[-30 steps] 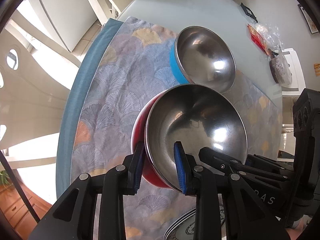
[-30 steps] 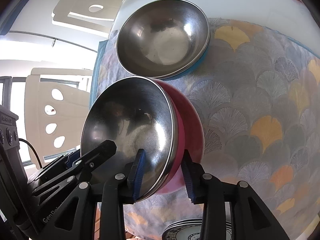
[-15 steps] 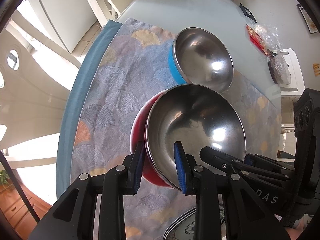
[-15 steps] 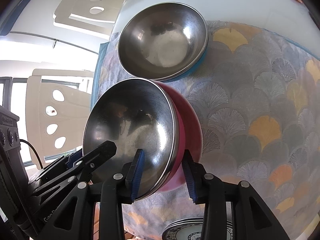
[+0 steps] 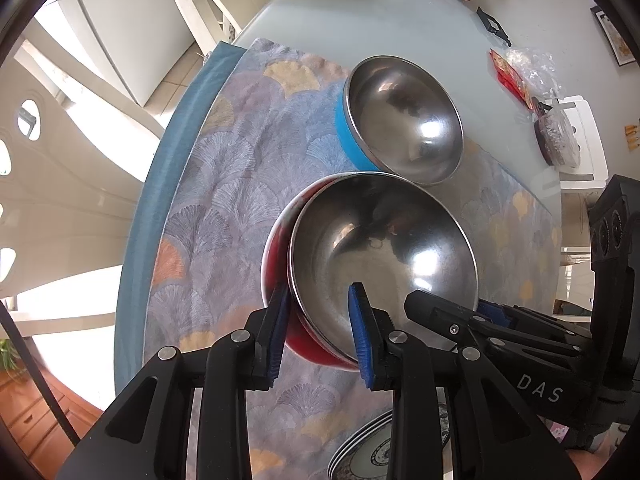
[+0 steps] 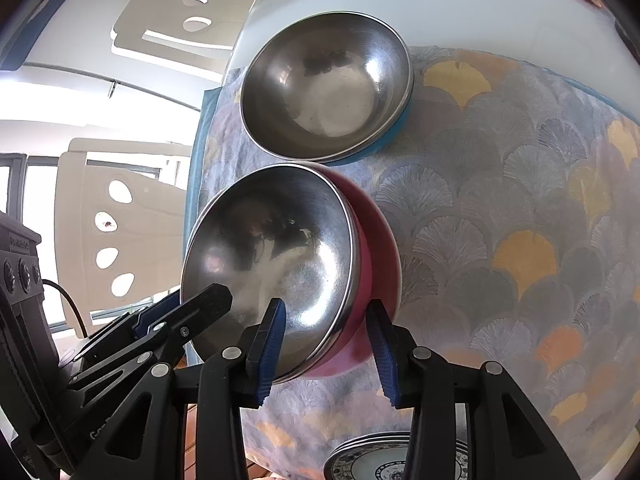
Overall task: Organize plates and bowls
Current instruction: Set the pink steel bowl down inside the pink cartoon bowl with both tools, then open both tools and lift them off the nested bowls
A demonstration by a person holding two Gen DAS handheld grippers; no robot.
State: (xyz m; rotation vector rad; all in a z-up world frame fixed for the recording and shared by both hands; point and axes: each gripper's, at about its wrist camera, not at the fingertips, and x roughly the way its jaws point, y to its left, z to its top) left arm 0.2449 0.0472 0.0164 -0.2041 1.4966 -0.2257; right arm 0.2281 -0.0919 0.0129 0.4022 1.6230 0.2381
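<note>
A red bowl with a steel inside (image 5: pixel 380 256) (image 6: pixel 276 256) is held tilted above the patterned cloth. My left gripper (image 5: pixel 320 332) is shut on its near rim, one finger inside and one on the red wall. My right gripper (image 6: pixel 328 344) is shut on the same bowl's rim from the other side. A blue bowl with a steel inside (image 5: pixel 404 120) (image 6: pixel 324 84) rests on the cloth just beyond the red bowl. A stack of patterned plates (image 5: pixel 372 452) (image 6: pixel 376 460) lies below the grippers at the near edge.
The cloth (image 5: pixel 240 184) (image 6: pixel 500 208) covers the near part of a round glass table (image 5: pixel 360 12). Red packets (image 5: pixel 516 80), a dark dish (image 5: pixel 556 140) and small items lie at the far right. White chairs (image 6: pixel 120 232) stand around the table.
Both grippers and the red bowl have shifted slightly toward the blue bowl; the two bowls look closer together. The grips are unchanged.
</note>
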